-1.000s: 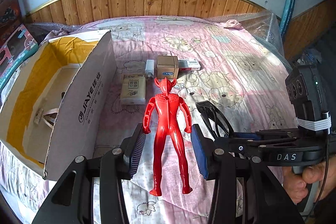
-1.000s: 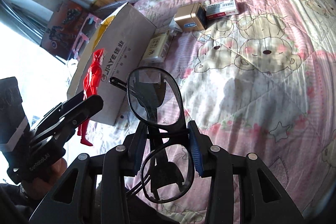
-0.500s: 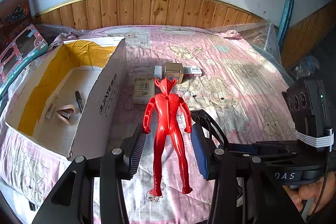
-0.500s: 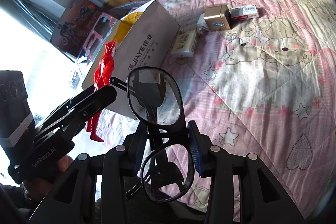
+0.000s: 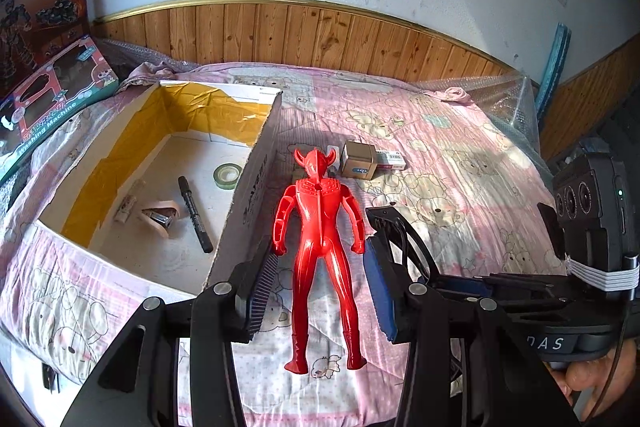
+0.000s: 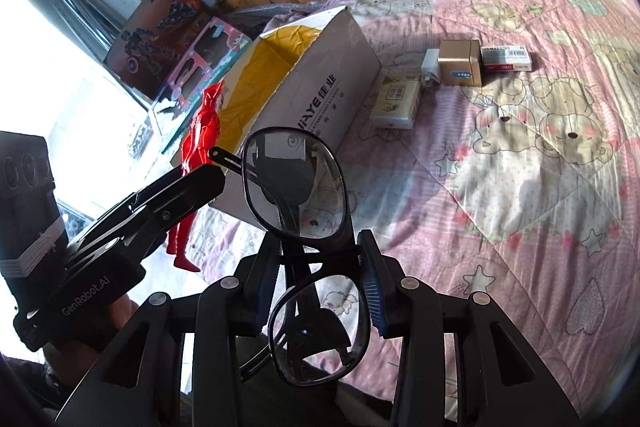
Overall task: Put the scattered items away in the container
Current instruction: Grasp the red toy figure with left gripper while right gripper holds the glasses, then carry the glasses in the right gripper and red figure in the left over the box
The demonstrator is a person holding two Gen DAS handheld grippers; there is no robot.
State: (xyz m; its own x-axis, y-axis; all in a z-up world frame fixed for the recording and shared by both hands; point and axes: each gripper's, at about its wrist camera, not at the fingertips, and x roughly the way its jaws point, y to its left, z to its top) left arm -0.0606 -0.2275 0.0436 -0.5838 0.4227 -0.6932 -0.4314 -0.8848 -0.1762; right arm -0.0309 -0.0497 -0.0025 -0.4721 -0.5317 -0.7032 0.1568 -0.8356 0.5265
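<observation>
Both grippers are loaded above the bed, the left gripper (image 5: 320, 291) clamped on a red figure (image 5: 320, 247) beside the cardboard box (image 5: 256, 187), the right gripper (image 6: 320, 291) pinching folded glasses (image 6: 296, 187), which could be twisted loose or dropped short by a hasty swing.

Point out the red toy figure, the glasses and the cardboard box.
red toy figure (image 5: 318, 227): left wrist view, its back.
glasses (image 6: 296, 187): right wrist view, upper lens.
cardboard box (image 6: 320, 99): right wrist view, printed side wall.
</observation>
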